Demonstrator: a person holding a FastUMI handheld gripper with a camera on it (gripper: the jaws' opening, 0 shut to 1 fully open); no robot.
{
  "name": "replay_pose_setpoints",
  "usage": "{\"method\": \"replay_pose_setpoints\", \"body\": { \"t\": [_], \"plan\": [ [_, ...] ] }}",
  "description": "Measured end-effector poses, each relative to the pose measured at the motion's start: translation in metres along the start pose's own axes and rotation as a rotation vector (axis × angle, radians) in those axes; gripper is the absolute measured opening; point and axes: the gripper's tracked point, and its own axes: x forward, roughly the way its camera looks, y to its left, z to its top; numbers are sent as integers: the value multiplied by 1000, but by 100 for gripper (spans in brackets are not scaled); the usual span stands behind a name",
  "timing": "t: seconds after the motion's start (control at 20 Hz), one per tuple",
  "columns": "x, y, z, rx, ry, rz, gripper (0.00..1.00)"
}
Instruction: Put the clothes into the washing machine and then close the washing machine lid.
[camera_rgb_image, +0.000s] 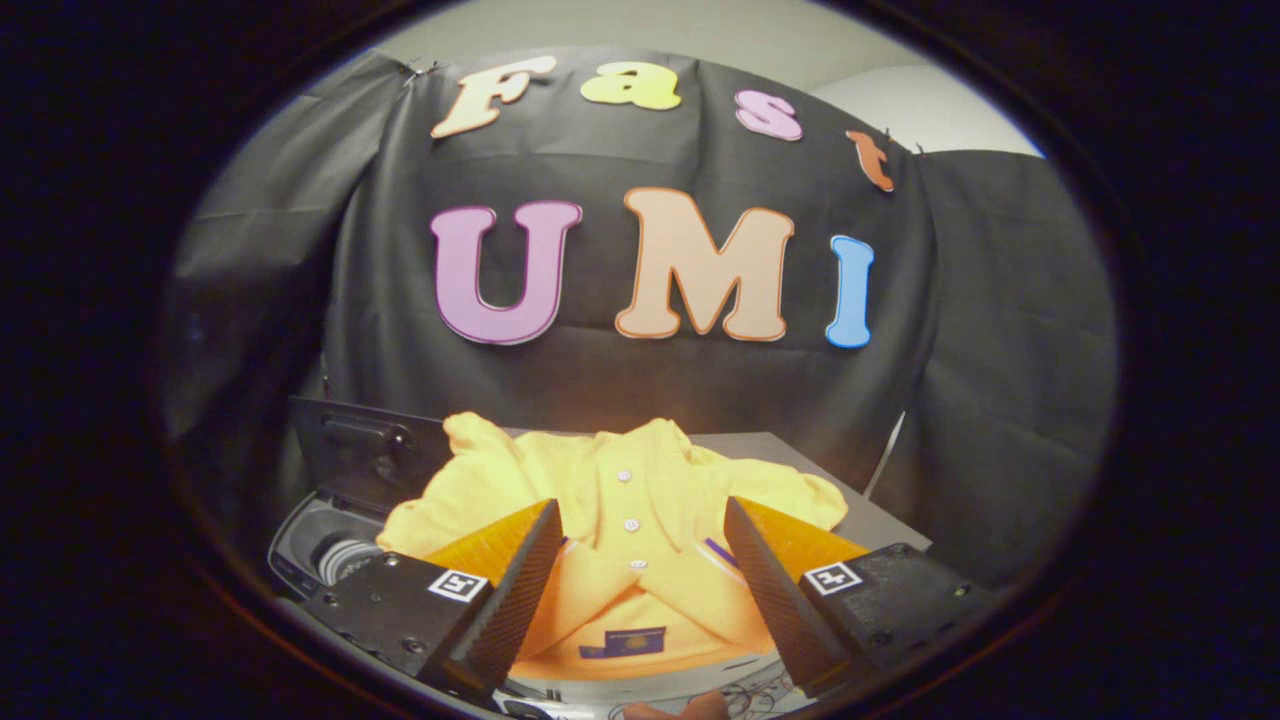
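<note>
The gripper (640, 515) is released: its two fingers stand wide apart, and neither finger presses on anything. Each finger (515, 590) carries a ribbed inner pad and a small square black-and-white marker on its base block.

Between the fingers and just ahead of them lies a yellow shirt (620, 520). The garment is spread flat with its front side up. A row of small white buttons (630, 524) runs down the placket, midway between the fingertips. The collar end is nearest the camera, where a dark blue label (625, 642) is visible inside the neck. The sleeves spread outward to both sides beyond the fingertips. The shirt rests on a grey table surface (790, 450), which extends behind the garment toward the black cloth wall (620, 380).

Beside the shirt, past the left finger, is the washing machine (320, 545). Its dark lid (365, 455) stands raised and open, leaning back toward the wall. Below the lid, part of the round drum opening (345, 558) is visible. One sleeve of the shirt lies near the edge of this opening; whether it touches the machine cannot be determined.

Below the fingers, part of a hand (680, 708) is visible.
</note>
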Motion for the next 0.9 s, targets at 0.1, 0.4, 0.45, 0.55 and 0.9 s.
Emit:
{"method": "replay_pose_setpoints", "body": {
  "t": [0.1, 0.4, 0.45, 0.55, 0.9],
  "plan": [
    [14, -5, -4, 8, 35, -13, 99],
    [42, -7, -31, 38, 158, 10, 100],
    [45, -6, -30, 39, 159, 14, 99],
    [45, -3, -35, 43, 197, 30, 96],
    [43, 21, -31, -67, 234, 35, 21]
  ]
}}
